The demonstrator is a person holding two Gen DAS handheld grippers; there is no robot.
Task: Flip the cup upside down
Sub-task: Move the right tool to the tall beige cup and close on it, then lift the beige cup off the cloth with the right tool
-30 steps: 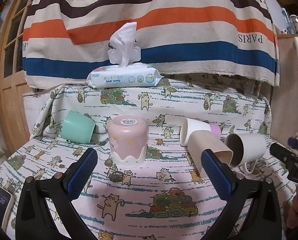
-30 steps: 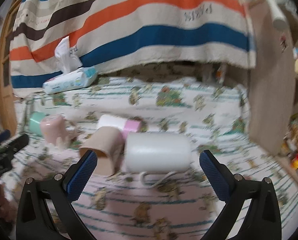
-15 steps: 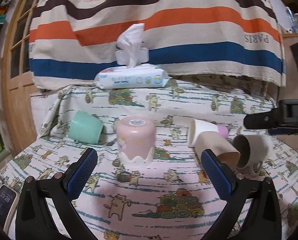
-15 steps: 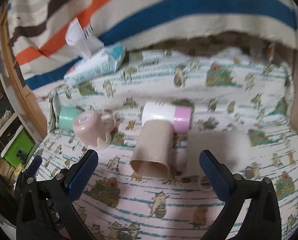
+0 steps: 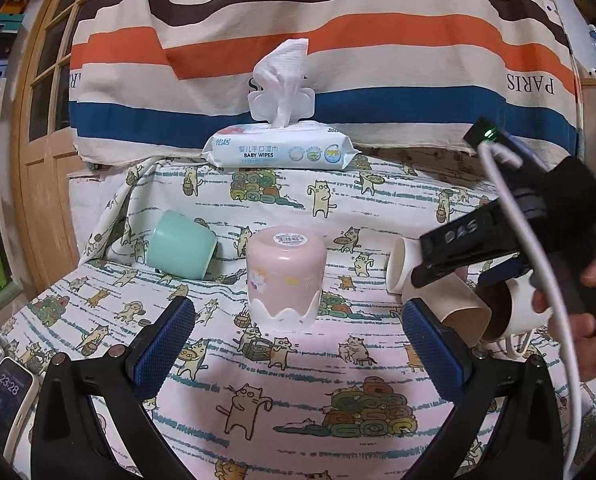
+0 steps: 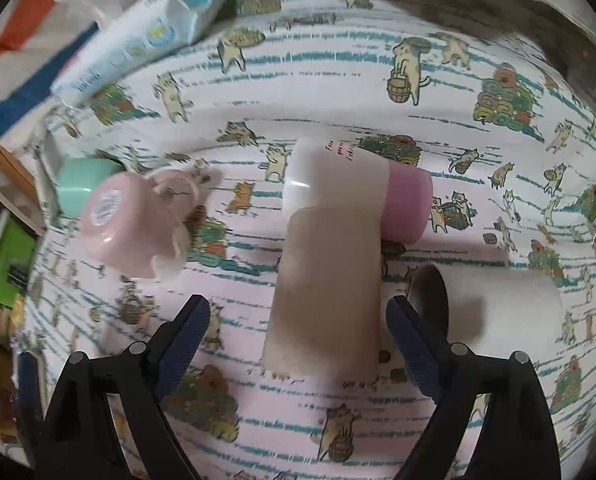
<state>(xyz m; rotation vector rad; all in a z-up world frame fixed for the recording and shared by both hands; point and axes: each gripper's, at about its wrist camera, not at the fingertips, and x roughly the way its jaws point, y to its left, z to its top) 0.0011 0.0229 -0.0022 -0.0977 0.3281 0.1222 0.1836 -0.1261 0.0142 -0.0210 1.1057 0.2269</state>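
A pink cup (image 5: 284, 280) (image 6: 126, 232) stands upside down on the cat-print cloth. A brown paper cup (image 6: 325, 292) (image 5: 453, 308) lies on its side, with a white-and-pink cup (image 6: 353, 184) behind it and a white mug (image 6: 493, 304) (image 5: 525, 308) to its right, both on their sides. A mint cup (image 5: 180, 246) (image 6: 82, 176) lies on its side at the left. My right gripper (image 6: 298, 340) is open, above the brown cup, its jaws either side of it. My left gripper (image 5: 298, 344) is open and empty in front of the pink cup.
A pack of baby wipes (image 5: 278, 152) (image 6: 138, 44) sits at the back of the table against a striped cloth (image 5: 298, 40). A phone (image 5: 2, 400) lies at the front left edge. A wooden door frame (image 5: 38, 160) stands at the left.
My right gripper has moved forward and tilted down over the lying cups, now hovering over the brown cup. My left gripper has pulled back slightly; the cups have not moved.
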